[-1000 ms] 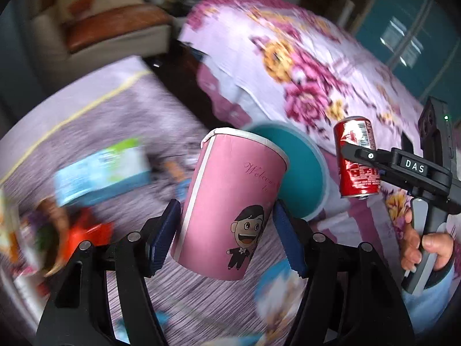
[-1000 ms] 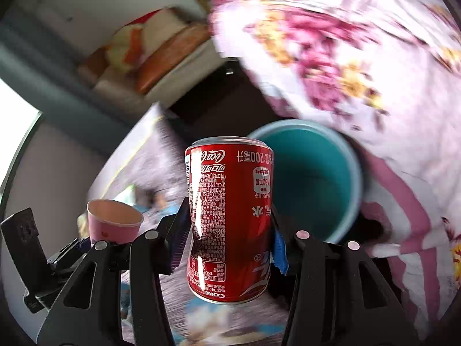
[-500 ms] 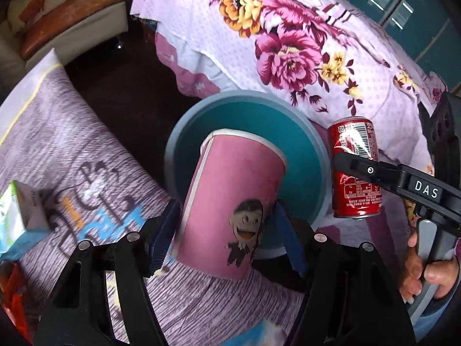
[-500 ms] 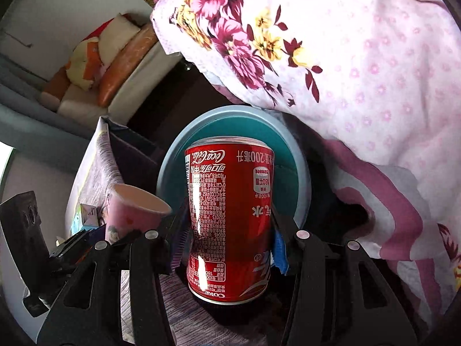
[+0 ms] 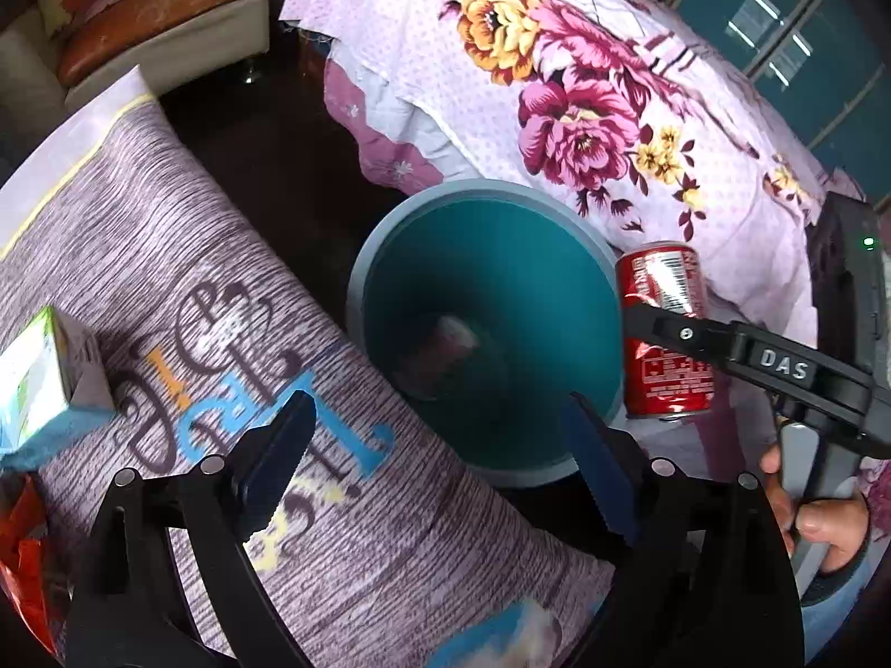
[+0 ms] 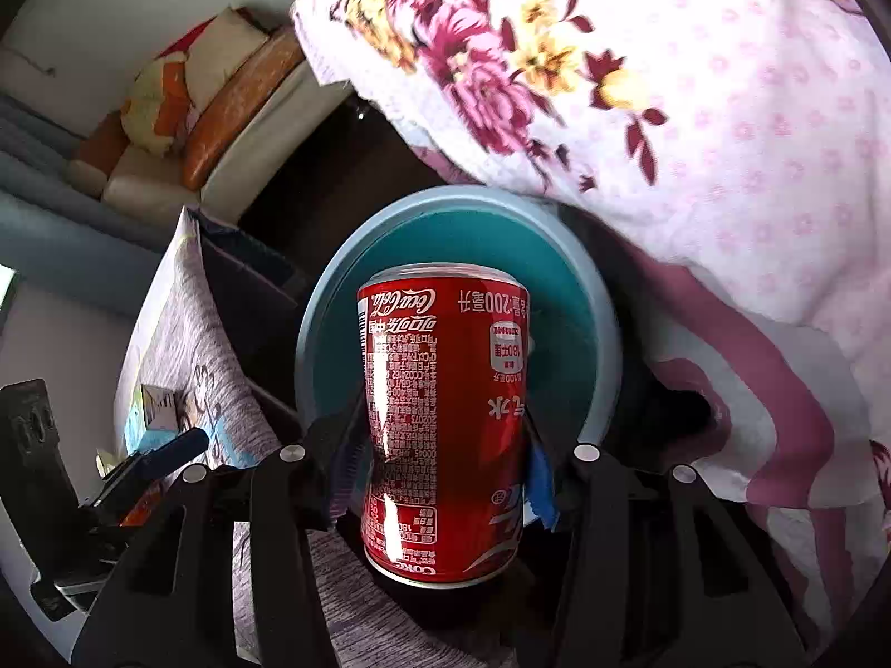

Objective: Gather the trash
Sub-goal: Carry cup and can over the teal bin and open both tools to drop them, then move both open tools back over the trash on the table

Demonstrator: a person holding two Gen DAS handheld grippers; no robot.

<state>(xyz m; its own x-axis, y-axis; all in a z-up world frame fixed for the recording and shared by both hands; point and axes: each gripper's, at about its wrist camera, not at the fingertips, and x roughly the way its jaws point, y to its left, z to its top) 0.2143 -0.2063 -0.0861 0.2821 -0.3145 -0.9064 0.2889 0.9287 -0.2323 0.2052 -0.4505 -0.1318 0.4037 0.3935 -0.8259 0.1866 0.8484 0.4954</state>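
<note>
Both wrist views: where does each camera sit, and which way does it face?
Left wrist: on the left gripper, looking down into the teal bin; jaws open, the person's right hand in view.
Right wrist: on the right gripper, facing the bin past the can in its jaws.
Shared: bin, can, flowered bedspread.

"DAS" on right hand-held gripper [image 5: 662, 328]; red can [image 6: 445, 434] reads "Coca-Cola", "200" (upside down).

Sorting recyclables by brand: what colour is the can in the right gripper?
Red with white lettering; the can shows best in the right wrist view.
</note>
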